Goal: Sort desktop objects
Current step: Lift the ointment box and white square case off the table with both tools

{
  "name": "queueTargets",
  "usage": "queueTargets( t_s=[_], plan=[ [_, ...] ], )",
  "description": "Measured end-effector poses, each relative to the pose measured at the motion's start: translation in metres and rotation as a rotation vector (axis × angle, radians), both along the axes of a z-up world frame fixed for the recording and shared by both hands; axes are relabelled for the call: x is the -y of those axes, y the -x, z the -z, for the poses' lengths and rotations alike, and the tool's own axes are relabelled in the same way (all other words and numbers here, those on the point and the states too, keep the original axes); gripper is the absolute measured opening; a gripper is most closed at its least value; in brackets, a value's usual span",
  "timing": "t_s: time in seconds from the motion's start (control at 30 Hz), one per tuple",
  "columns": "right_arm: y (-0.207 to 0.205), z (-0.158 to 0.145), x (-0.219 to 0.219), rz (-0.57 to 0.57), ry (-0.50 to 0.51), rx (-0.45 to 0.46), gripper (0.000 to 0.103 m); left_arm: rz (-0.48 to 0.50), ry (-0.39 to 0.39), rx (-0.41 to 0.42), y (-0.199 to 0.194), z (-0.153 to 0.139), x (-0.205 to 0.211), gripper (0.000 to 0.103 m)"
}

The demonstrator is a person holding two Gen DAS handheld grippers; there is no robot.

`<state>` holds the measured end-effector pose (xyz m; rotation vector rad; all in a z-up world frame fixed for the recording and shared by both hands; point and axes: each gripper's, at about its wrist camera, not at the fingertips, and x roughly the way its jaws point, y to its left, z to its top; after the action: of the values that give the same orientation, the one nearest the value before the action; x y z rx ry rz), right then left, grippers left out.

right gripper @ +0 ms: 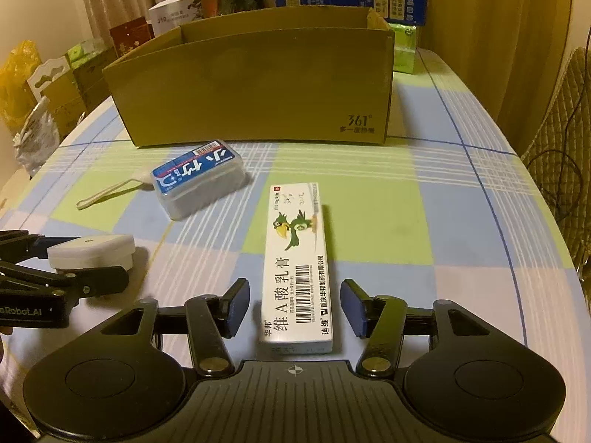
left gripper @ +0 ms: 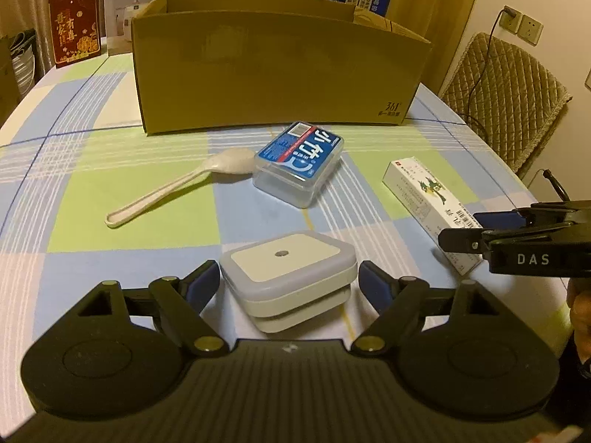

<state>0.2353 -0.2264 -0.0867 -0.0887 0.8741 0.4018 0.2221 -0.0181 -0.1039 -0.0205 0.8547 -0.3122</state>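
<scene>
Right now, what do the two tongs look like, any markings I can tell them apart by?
Both are the same build: matte black linkage arms with brass-coloured pivot pins, blue pads on the fingertips and a ribbed black body with round side housings. The left tongs show white "Robot_AI" lettering on their side in the right wrist view; the right tongs show "DAS" in white in the left wrist view.

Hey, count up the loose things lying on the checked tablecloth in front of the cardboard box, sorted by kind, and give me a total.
Spoon: 1
Clear plastic case with blue label: 1
White square plug-in device: 1
Long white ointment carton: 1
Total: 4
</scene>
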Motion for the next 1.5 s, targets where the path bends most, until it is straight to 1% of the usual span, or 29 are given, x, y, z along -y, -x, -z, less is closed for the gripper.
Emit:
queueTargets(
  t_s=[0.07,0.17,0.23,0.27,0.53,0.93,0.97,1.0,1.03,1.27,1.5],
  plan=[
    [-0.002,0.003,0.000,0.002,0.000,-0.005,0.052,-0.009,0.002,0.001,-0.001,0.002,-0.001,0.079],
    [-0.003,0.005,0.000,-0.004,-0.005,-0.009,0.052,-0.012,0.010,-0.006,-0.003,0.004,-0.001,0.073],
    [-0.004,0.005,0.000,-0.010,-0.009,-0.006,0.052,-0.003,0.004,-0.004,-0.003,0.005,0.000,0.073],
    [-0.004,0.005,0.000,-0.011,-0.009,-0.005,0.052,0.003,-0.001,-0.003,-0.004,0.006,0.001,0.070],
    [-0.011,0.006,-0.002,-0.023,-0.009,-0.002,0.052,0.033,0.024,0.000,-0.003,0.007,-0.002,0.069],
    [-0.031,0.014,-0.015,-0.075,0.063,0.027,0.052,0.039,0.026,0.000,-0.003,0.007,0.002,0.069],
    [-0.031,0.014,-0.016,-0.081,0.070,0.032,0.049,0.038,0.026,0.000,-0.003,0.007,0.002,0.069],
    [-0.030,0.015,-0.017,-0.084,0.072,0.036,0.037,0.037,0.026,0.000,-0.003,0.007,0.002,0.069],
    [-0.030,0.014,-0.018,-0.082,0.076,0.042,0.036,0.037,0.026,0.000,-0.003,0.007,0.003,0.069],
    [-0.019,0.009,-0.014,-0.053,0.079,0.043,0.036,0.036,0.024,0.003,0.000,0.003,0.004,0.069],
    [0.004,-0.012,-0.005,-0.016,0.030,0.046,0.036,0.023,0.018,0.000,0.008,-0.007,0.007,0.069]
  ],
)
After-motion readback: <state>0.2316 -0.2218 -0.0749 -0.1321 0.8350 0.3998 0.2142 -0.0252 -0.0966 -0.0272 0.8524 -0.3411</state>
